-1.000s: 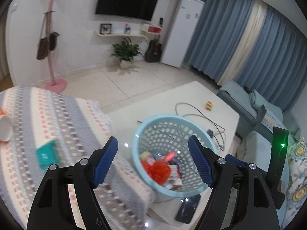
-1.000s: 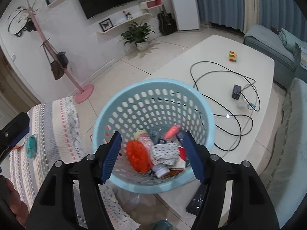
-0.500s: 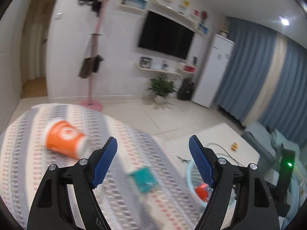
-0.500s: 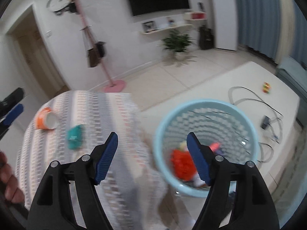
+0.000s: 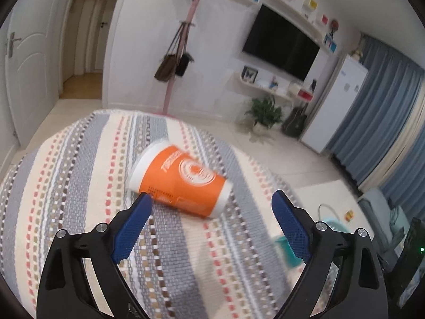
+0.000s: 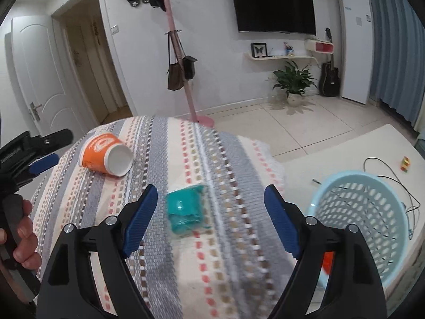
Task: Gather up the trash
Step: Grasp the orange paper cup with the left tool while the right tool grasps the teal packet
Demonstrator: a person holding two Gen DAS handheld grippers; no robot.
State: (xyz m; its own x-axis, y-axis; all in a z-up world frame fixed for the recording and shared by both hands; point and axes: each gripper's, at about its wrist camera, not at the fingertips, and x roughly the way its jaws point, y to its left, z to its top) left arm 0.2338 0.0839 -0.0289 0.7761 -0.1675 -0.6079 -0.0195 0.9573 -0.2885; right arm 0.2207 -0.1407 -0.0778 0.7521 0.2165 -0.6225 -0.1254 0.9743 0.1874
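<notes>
An orange and white paper cup (image 5: pixel 180 180) lies on its side on the striped tablecloth (image 5: pixel 66 175). My left gripper (image 5: pixel 211 202) is open and empty, just short of the cup. The cup also shows in the right wrist view (image 6: pixel 106 156), with the left gripper (image 6: pixel 39 151) beside it. A teal wrapper (image 6: pixel 186 210) lies on the cloth between the fingers of my open, empty right gripper (image 6: pixel 209 196). The light blue perforated basket (image 6: pixel 366 220) stands to the right, with red trash inside.
A white low table (image 6: pixel 377 146) behind the basket holds a black cable (image 6: pixel 393 178) and a small coloured cube (image 6: pixel 405 163). A pink coat stand (image 6: pixel 183 79) with bags stands beyond the cloth-covered table. A sofa (image 5: pixel 382 212) is at the far right.
Both grippers have swung left, away from the basket and over the striped cloth. The cup now lies in front of the left gripper and the teal wrapper in front of the right.
</notes>
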